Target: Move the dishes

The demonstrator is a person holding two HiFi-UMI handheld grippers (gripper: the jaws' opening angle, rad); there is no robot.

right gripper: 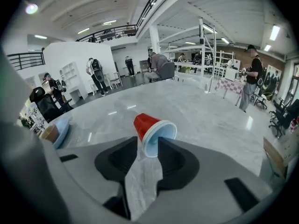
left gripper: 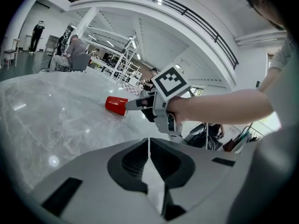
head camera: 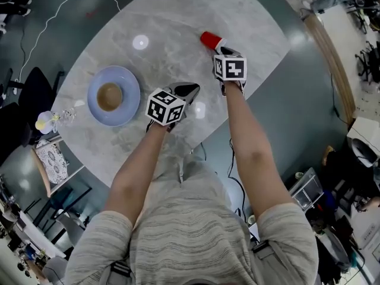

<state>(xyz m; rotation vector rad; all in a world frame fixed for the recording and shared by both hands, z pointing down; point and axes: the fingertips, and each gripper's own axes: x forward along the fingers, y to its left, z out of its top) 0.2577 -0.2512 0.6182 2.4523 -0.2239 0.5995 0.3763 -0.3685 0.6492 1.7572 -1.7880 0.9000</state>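
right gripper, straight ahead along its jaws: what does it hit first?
The red cup, lying on its side with its mouth toward the right gripper, right at the tips of the open jaws. Whether it already touches them is unclear.

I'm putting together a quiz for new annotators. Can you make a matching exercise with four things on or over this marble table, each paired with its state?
Things:
1. red plastic cup
2. round light-blue plate
3. left gripper
4. right gripper

States:
A. jaws together, nothing between them
B. lying on its side
C. jaws apart, cup's rim between them
D. carries a small brown bowl

Pairs: 1-B, 2-D, 3-A, 4-C
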